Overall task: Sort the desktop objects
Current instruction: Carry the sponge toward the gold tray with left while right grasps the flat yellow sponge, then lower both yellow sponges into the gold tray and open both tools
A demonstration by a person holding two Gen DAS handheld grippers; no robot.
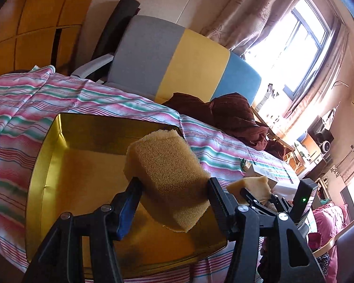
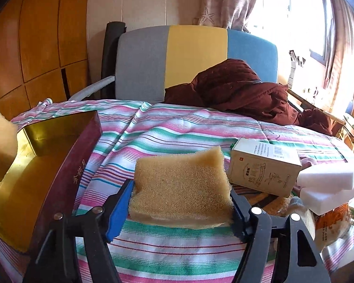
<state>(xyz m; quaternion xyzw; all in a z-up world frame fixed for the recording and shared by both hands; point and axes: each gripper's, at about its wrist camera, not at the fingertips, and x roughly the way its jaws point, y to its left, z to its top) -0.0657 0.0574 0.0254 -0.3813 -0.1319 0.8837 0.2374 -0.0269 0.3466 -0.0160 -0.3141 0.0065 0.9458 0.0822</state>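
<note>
Sorting has barely begun: your left gripper [image 1: 174, 186] pinches a tan porous sponge [image 1: 170, 172] over the empty gold tin tray [image 1: 47, 146]; your right gripper [image 2: 180, 202] clamps another tan sponge [image 2: 181, 188]; the cream carton [image 2: 264, 167] and white foam blocks [image 2: 330, 184] wait.

tan-yellow sponge [image 1: 170, 179] centre frame, second same-colour sponge [image 2: 181, 188] in right wrist view. gold-lined tin [image 1: 59, 165] lower left, maroon outside. cloth [image 2: 177, 127] striped pink/teal/white. chair back [image 2: 195, 59] upper middle: grey, yellow, blue blocks. dark red blanket [image 2: 243, 92] right of centre. cream box [image 2: 264, 167], white foam blocks [image 2: 330, 186] at right.
</note>
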